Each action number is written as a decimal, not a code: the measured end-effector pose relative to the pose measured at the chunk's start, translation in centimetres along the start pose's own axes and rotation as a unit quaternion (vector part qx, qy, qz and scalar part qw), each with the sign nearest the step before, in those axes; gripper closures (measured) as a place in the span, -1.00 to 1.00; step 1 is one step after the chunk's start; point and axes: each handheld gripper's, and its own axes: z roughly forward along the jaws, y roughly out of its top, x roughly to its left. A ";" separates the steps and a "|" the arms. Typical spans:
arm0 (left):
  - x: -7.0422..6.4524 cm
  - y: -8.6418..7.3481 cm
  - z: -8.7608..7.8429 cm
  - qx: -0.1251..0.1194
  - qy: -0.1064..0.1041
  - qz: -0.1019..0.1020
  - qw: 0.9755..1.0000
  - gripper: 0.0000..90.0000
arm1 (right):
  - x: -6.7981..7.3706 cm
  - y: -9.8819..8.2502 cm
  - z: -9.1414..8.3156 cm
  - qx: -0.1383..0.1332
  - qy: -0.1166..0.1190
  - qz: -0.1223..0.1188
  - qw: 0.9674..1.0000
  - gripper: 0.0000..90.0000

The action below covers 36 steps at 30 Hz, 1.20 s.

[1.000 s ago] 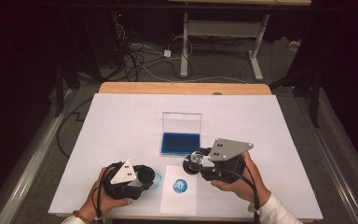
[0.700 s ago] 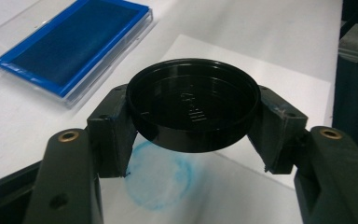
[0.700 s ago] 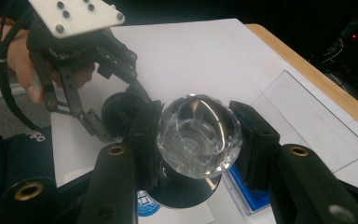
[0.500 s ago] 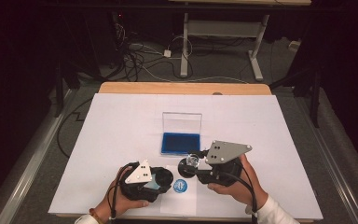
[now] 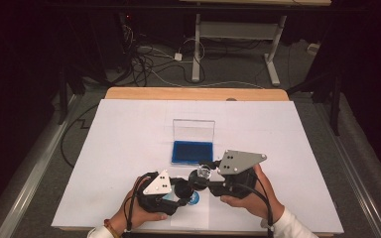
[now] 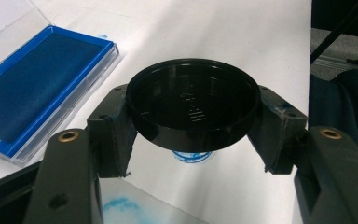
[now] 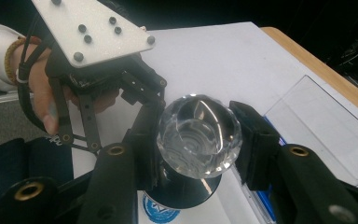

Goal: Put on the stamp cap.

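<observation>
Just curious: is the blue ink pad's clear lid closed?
No, the clear lid stands open behind the blue ink pad, whose dark blue surface lies bare.

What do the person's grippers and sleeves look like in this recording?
Both the left gripper and the right gripper are black, with two blocky jaws and brass-coloured pivot screws. Each carries a grey three-cornered plate with dark dots and trails a black cable. The person wears white sleeves and a beaded bracelet on the left wrist.

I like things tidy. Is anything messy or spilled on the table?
Yes. A blue ink smudge stains the white paper below the left gripper, apart from the round stamped mark under the black cap. Ink flecks also dot the paper by the ink pad.
</observation>
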 end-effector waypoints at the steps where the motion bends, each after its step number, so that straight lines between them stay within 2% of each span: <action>1: 0.0 0.1 0.1 -0.001 0.000 -0.001 1.000 -0.19 | 0.0 0.0 0.0 0.000 -0.001 0.001 1.000 0.27; 9: 0.0 0.6 0.5 0.000 0.011 0.005 1.000 -0.19 | 0.0 -0.2 0.2 0.006 -0.002 -0.002 1.000 0.27; 14: 0.0 0.8 0.9 0.002 0.015 0.009 1.000 -0.19 | -0.2 -0.4 0.5 0.010 -0.011 0.000 1.000 0.27; 19: 0.2 1.1 1.5 0.003 0.014 0.011 1.000 -0.19 | -0.3 -0.7 0.9 0.017 -0.018 -0.002 1.000 0.27; 30: 0.2 1.7 2.1 -0.002 0.007 0.016 1.000 -0.19 | -0.2 -1.0 1.8 0.023 -0.013 -0.001 1.000 0.27; 36: 0.2 2.0 2.3 -0.016 0.004 0.005 1.000 -0.19 | -0.1 -1.1 2.2 0.027 -0.010 -0.001 1.000 0.27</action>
